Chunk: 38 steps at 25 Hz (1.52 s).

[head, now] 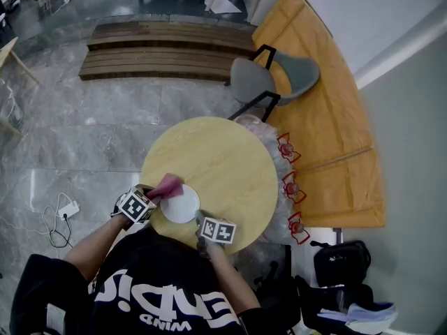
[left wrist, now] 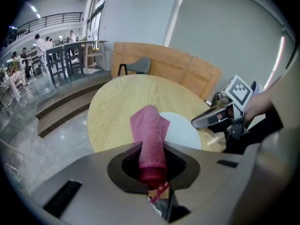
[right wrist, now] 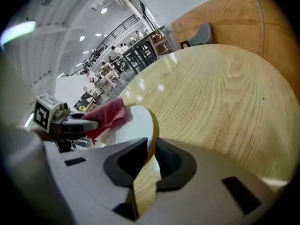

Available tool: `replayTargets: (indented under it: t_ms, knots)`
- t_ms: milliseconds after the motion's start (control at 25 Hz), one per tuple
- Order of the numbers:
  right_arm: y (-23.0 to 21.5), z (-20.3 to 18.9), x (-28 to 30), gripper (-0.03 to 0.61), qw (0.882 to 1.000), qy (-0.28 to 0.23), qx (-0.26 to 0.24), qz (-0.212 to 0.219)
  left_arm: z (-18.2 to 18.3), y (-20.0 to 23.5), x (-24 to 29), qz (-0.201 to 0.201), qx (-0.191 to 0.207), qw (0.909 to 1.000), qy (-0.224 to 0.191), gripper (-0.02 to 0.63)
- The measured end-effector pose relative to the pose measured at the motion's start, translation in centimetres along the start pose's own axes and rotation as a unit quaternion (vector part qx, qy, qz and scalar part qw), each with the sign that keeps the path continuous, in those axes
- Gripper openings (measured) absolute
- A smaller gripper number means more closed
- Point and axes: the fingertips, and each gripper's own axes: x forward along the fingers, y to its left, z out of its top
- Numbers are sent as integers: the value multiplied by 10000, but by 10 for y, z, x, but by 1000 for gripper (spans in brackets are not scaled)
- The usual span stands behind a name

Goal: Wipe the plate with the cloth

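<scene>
Left gripper (left wrist: 152, 172) pinches 1 end of a rolled pink cloth (left wrist: 150, 135) between its 2 jaws. In the head view the cloth's free end reaches over the left edge of the white plate (head: 180, 205). Right gripper (right wrist: 149, 158) has its jaws pressed onto the plate's rim on the person's side, with the rim passing between them. The plate is at the edge of the round wooden table (head: 223, 166) nearest the person, between the 2 grippers; whether it lies flat or is tipped cannot be told. Beyond the table's far side stands 1 grey chair (head: 272, 79), and past it a low wooden bench (head: 160, 51) on the grey tiled floor. A white power strip (head: 68, 209) lies on the floor to the person's left.
</scene>
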Motion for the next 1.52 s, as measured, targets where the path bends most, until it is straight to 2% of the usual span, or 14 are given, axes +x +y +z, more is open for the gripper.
replayTargets:
  t_ms: [160, 280, 360, 480, 560, 720, 920, 1080, 1200, 1280, 1520]
  knots:
    - [-3, 13, -12, 66, 9993, -154, 300, 127, 17, 9, -13, 73, -160, 9994, -285, 49]
    - [2, 37, -27, 66, 9981, -471, 317, 230, 41, 10, -28, -9, -387, 9974, -605, 49]
    - [13, 61, -41, 66, 9963, -794, 134, 300, 62, 7, -44, -78, -445, 9954, -850, 49]
    - [38, 103, -69, 58, 9891, -1339, -546, 291, 99, 3, -68, -50, -358, 9901, -1355, 49]
    - [58, 129, -91, 52, 9778, -1742, -1148, 217, 123, -5, -86, -45, -223, 9847, -1727, 49]
    - [106, 162, -139, 43, 9443, -2561, -2060, 136, 161, -25, -120, 29, 159, 9689, -2470, 49]
    - [149, 170, -180, 31, 9085, -3300, -2564, 66, 183, -45, -148, 127, 223, 9466, -3214, 49]
    - [174, 165, -198, 25, 8828, -3670, -2932, -37, 189, -61, -166, 362, 517, 9261, -3720, 50]
    - [181, 163, -205, 23, 8749, -3841, -2947, -100, 195, -72, -182, 511, 706, 9088, -4081, 49]
    - [180, 163, -206, 23, 8732, -3901, -2918, -149, 197, -77, -189, 598, 744, 9019, -4212, 49]
    - [175, 167, -207, 21, 8706, -3972, -2894, -225, 196, -81, -189, 723, 746, 8969, -4298, 49]
